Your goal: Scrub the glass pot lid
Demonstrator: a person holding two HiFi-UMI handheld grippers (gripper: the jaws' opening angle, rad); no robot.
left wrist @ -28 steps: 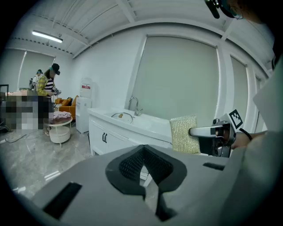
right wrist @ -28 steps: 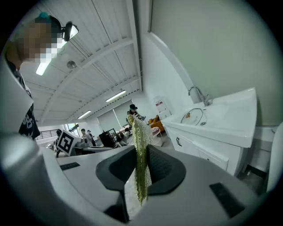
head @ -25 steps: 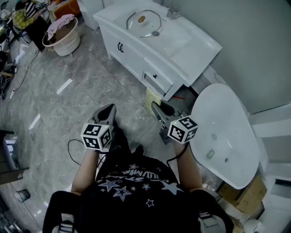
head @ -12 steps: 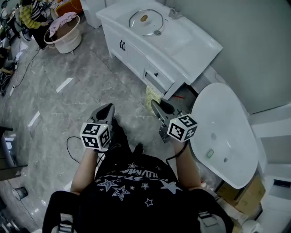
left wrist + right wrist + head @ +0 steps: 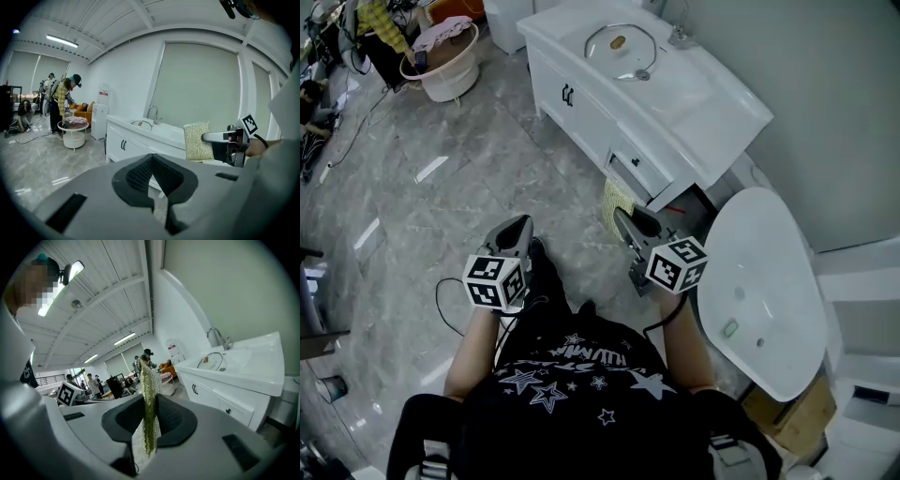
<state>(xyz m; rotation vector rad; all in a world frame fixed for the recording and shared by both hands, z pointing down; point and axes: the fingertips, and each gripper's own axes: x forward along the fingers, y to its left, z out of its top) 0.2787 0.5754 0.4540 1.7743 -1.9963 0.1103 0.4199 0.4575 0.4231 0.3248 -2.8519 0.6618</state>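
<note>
The glass pot lid [image 5: 621, 49] lies in the basin of a white vanity [image 5: 675, 122] far ahead; it also shows small as the lid [image 5: 212, 361] in the right gripper view and the lid [image 5: 140, 123] in the left gripper view. My right gripper [image 5: 626, 217] is shut on a yellow-green scrub pad [image 5: 615, 202] that stands up on edge between its jaws. In its own view the right gripper [image 5: 149, 404] clamps the pad [image 5: 149, 394]. My left gripper [image 5: 517, 230] is held level beside it. The left gripper [image 5: 152, 159] is shut and holds nothing. Both are well short of the vanity.
A faucet [image 5: 680, 37] stands behind the basin. A loose white oval basin [image 5: 769, 291] lies on the floor at my right, with a cardboard box [image 5: 787, 412] beside it. A round white basket [image 5: 448, 66] with cloth stands far left. A cable [image 5: 450, 291] trails on the marble floor.
The head view has shifted, so the vanity and lid sit further right in frame. Both grippers keep their pose and the pad stays clamped.
</note>
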